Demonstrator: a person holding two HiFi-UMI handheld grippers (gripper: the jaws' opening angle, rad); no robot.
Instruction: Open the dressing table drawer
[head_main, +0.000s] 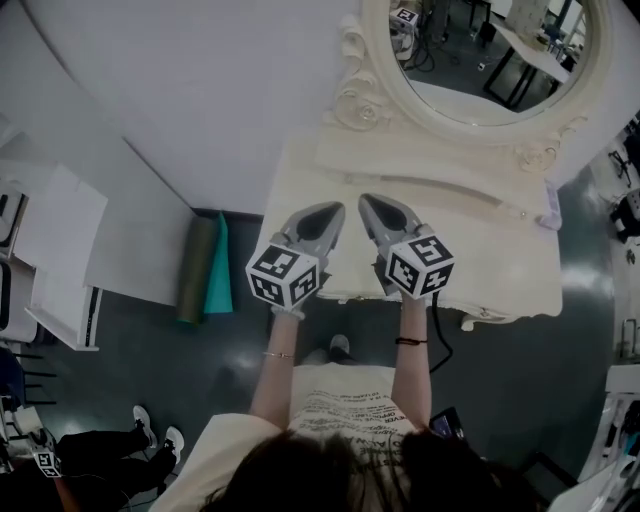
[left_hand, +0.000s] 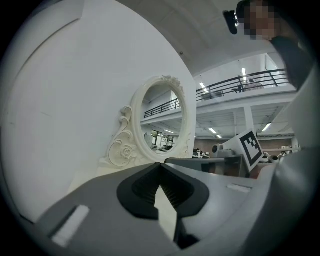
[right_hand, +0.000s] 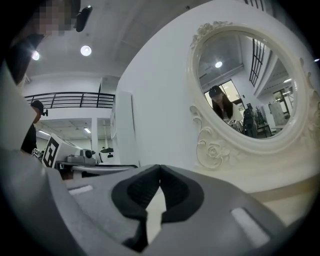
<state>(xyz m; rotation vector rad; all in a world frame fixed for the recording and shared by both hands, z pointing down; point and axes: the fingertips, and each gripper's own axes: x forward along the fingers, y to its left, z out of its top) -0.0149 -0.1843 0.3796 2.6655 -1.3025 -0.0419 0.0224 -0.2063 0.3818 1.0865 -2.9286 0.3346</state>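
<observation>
Since the drawer's front is shown in none of the 3 views, its place can only be judged. It is taken to lie under the near edge of the dressing table (head_main: 500, 260), facing the person, with its long axis running left to right. No handle can be made out.

Both tools are held level over the cream top and pointed toward the far side, at the mirror (head_main: 480, 60). The drawer is therefore judged to lie below and behind their tips, on the near side. The left gripper (head_main: 333, 212) is seen with its jaws pressed together at the tips and nothing between them; only the table top shows through the gap behind the pads. The right gripper (head_main: 370, 203) is closed in the same way and is empty. The 2 are set just beside each other near the middle of the top's width, so neither hand is clearly the nearer.

Little room is left on the far side, where the mirror's carved frame (right_hand: 215, 150) stands near the tips. On the near side the floor (head_main: 520, 400) between table and person is open, and that space is judged to be where the drawer would slide out. The rolled mats (head_main: 205, 270) on the left are well apart from that path. For a grip, the jaws would probably have to be spread and brought back and down past the near edge.
</observation>
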